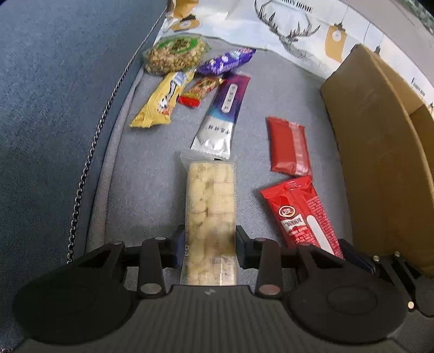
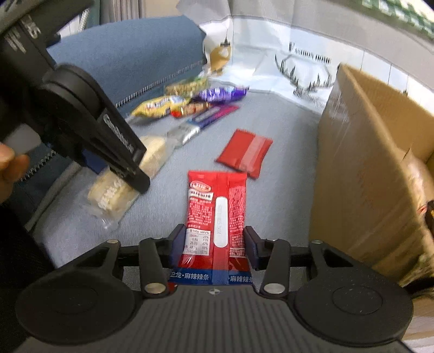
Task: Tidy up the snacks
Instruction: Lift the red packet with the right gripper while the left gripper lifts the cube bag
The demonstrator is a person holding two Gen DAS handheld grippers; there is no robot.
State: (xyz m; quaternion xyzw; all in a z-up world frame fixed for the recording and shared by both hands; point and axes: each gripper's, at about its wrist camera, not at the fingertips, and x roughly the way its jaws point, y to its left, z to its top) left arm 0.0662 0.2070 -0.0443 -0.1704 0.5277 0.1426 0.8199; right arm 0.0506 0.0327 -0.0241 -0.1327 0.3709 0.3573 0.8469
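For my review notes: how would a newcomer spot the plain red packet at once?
Start at the cardboard box standing on the grey cushion. Just beside its wall lie two red packets; the plain red packet is the one farther from the grippers. Unlike the printed red packet, it carries no logo or text, only a paler translucent strip down one side.

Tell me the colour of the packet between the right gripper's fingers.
Red spicy-strip packet, white label stripe; clearest in right wrist view.

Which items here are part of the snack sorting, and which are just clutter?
Job:
- clear pale snack bar, in left gripper
- red spicy-strip pack, in right gripper
- plain red packet
- silver-purple stick
- yellow pack
- purple pack
- nut disc
- cardboard box

Lying about:
- metal chain
- deer-print cloth
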